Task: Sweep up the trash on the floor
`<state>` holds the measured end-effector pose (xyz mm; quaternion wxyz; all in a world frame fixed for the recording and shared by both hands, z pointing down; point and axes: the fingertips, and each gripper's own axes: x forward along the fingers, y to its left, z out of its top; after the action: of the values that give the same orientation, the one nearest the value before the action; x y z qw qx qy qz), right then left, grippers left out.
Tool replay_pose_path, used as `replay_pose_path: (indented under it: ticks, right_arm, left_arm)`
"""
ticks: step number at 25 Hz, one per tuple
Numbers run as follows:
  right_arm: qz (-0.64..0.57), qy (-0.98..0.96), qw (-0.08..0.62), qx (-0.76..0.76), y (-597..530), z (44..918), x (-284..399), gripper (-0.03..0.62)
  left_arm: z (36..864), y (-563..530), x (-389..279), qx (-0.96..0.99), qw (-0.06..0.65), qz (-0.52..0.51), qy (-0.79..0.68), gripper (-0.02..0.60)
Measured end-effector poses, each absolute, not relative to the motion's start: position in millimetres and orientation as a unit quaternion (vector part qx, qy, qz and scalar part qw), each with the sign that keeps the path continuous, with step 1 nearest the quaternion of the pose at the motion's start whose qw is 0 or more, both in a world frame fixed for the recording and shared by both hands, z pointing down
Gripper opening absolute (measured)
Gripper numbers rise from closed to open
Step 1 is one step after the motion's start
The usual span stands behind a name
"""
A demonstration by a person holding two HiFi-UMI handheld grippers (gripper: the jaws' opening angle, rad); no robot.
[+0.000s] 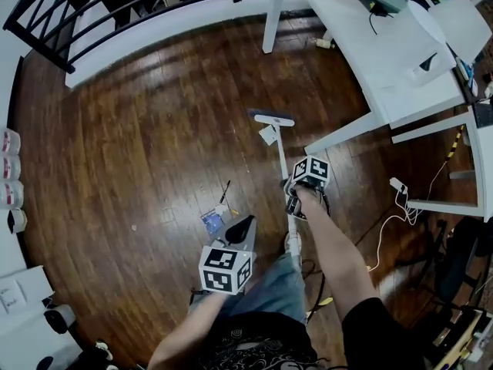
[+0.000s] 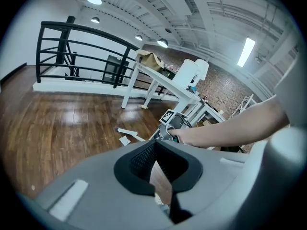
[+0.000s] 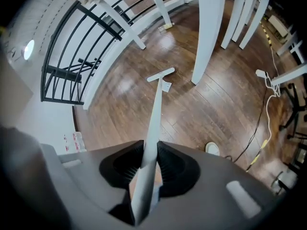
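Note:
My right gripper (image 1: 294,204) (image 3: 149,153) is shut on the white broom handle (image 1: 283,156) (image 3: 156,109). The broom head (image 1: 274,119) (image 3: 160,74) rests on the wood floor ahead, with a white paper scrap (image 1: 267,135) (image 3: 166,86) right beside it. In the left gripper view the same broom head (image 2: 126,132) and scrap (image 2: 124,140) lie ahead. My left gripper (image 1: 243,225) (image 2: 154,145) hangs low over the floor, its tips together with nothing seen between them. A blue wrapper (image 1: 212,222) and a thin black stick (image 1: 225,192) lie just left of it.
White tables (image 1: 400,60) with slanted legs (image 1: 344,133) stand at the right, close to the broom head. A black railing (image 1: 115,6) runs along the back. A white cable and power strip (image 1: 398,186) lie at the right. Cans (image 1: 9,168) line the left edge. My shoe (image 1: 293,243) is below the handle.

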<state>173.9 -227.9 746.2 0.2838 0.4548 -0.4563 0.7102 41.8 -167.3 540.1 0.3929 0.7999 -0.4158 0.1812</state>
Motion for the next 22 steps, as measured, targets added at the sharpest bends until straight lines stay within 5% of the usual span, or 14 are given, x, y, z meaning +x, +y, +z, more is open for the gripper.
replay_pose_path:
  ticks: [22]
  right_arm:
    - [0.748, -0.418, 0.264, 0.443, -154.1, 749.6, 115.5, 0.089]
  left_arm:
    - [563.3, -173.3, 7.0, 0.783, 0.403, 0.19, -0.433, 0.006]
